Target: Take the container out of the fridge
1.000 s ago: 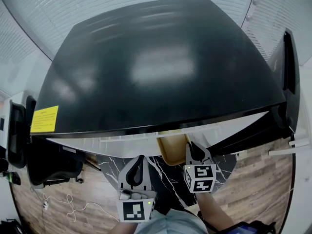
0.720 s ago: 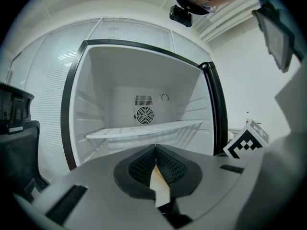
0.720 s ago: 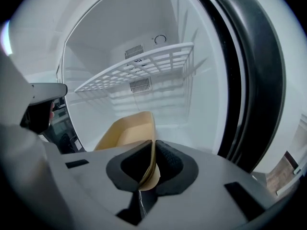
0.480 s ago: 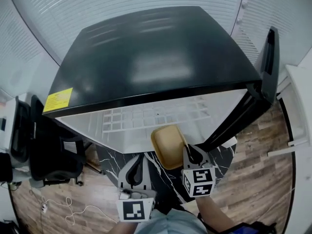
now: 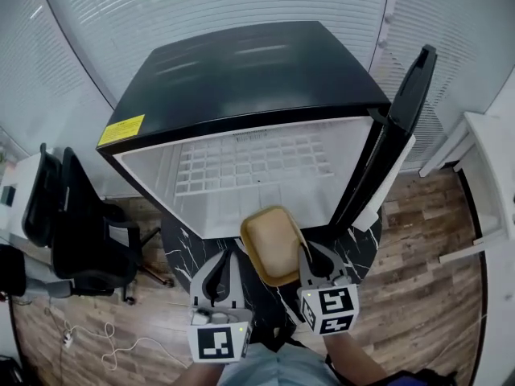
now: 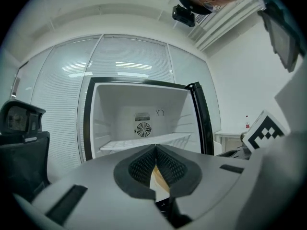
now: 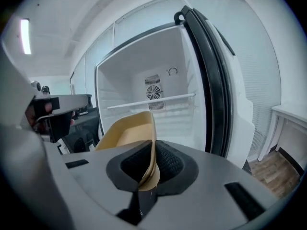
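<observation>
Right gripper (image 5: 309, 254) pinches the rim of 1 tan shallow plastic container (image 5: 272, 244) at 6 o'clock from 1 open black fridge (image 5: 241, 79); left gripper (image 5: 224, 273) jaws meet, empty.

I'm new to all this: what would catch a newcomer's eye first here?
A black fridge fills the middle, its door swung open to the right and its white inside bare but for a shelf. Just in front, the right gripper pinches the rim of a tan container, outside the fridge; the left gripper beside it is shut, empty.
</observation>
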`<state>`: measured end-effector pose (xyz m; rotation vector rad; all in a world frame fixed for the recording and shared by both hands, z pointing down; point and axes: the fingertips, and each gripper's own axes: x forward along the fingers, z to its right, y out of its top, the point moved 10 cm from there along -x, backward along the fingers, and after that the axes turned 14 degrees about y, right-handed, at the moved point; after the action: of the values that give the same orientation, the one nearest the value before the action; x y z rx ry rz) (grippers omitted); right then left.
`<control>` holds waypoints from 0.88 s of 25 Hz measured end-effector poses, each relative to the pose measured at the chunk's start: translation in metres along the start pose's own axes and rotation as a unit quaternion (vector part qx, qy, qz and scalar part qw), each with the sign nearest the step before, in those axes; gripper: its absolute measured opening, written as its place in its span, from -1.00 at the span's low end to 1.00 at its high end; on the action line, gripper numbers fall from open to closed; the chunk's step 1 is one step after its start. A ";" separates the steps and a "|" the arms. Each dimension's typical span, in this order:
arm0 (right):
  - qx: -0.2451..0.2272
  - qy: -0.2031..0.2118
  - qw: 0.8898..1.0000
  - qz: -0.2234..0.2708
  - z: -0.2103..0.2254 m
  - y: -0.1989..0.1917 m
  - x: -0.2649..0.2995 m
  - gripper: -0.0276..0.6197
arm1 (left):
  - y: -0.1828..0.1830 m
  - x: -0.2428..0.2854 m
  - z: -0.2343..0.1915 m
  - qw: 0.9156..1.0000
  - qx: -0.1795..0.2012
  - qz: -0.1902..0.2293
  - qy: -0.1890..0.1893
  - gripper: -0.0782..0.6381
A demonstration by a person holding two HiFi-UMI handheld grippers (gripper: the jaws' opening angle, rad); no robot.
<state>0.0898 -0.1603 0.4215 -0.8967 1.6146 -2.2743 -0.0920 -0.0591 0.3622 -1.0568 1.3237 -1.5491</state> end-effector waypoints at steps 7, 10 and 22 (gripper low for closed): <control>-0.026 0.028 0.997 0.060 -0.030 0.029 -0.050 -0.80 | 0.028 -0.036 0.002 0.999 0.001 0.042 0.012 -0.74; -0.039 0.043 0.995 0.084 -0.039 0.039 -0.069 -0.80 | 0.041 -0.049 0.003 0.998 0.002 0.061 0.014 -0.74; -0.099 0.034 0.982 0.159 -0.053 0.084 -0.113 -0.80 | 0.086 -0.064 0.013 0.993 -0.005 0.117 0.012 -0.74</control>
<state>0.1337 -0.0946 0.2935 -0.5555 1.8840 -1.9725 -0.0543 -0.0122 0.2728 -0.8577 1.4185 -1.3848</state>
